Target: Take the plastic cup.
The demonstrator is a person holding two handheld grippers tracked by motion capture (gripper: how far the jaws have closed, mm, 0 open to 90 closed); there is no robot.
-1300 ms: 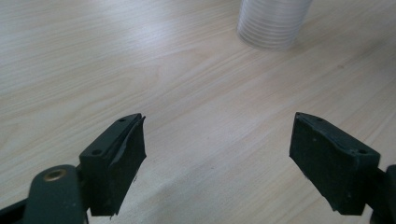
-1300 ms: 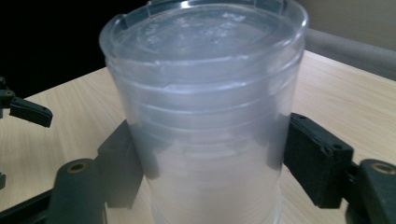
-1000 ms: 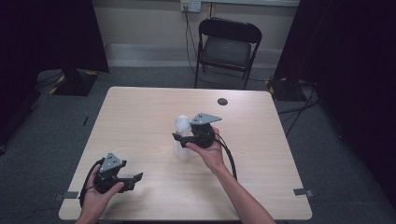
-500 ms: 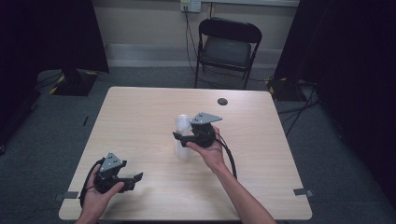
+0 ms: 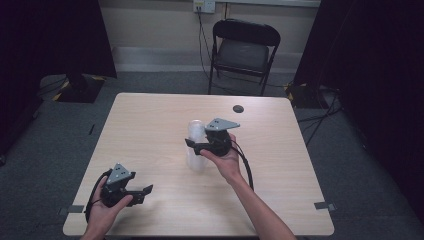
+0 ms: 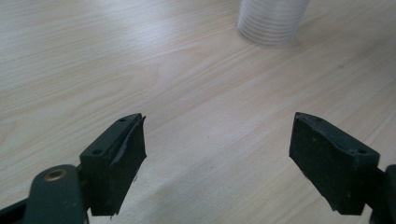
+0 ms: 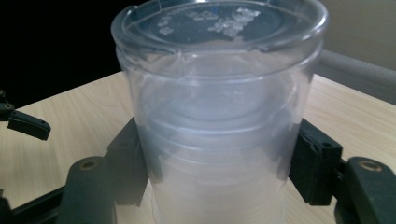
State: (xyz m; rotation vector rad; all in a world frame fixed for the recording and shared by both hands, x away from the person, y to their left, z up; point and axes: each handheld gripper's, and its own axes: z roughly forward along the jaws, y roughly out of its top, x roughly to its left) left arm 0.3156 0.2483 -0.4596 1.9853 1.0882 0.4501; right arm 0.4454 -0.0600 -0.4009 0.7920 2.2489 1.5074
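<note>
My right tongs (image 5: 192,145) are closed around the clear plastic jar (image 5: 196,145), one jaw on each flank of its lower body; in the right gripper view the two black jaws sit against the jar (image 7: 219,116) at 9 and 3 o'clock, and they have just been closing a little further onto it. The jar stands upright near the middle of the table (image 5: 150,120), its long axis vertical, with a clear lid (image 7: 219,21) on top. From my right hand (image 5: 225,160) the jar lies at about 10 o'clock in the high view, right at the jaw tips.

My left tongs (image 5: 146,190) are open and hold nothing, jaws set wide above bare wood at the near left of the table. From them the jar lies toward 1 o'clock, well apart; its ribbed base (image 6: 273,21) shows at the top of the left gripper view. The right hand is plainly the nearer one, so I judge any lift or twist starts there.

The lid carries raised moulded marks, too blurred to read. I see no label or brand on the jar.
</note>
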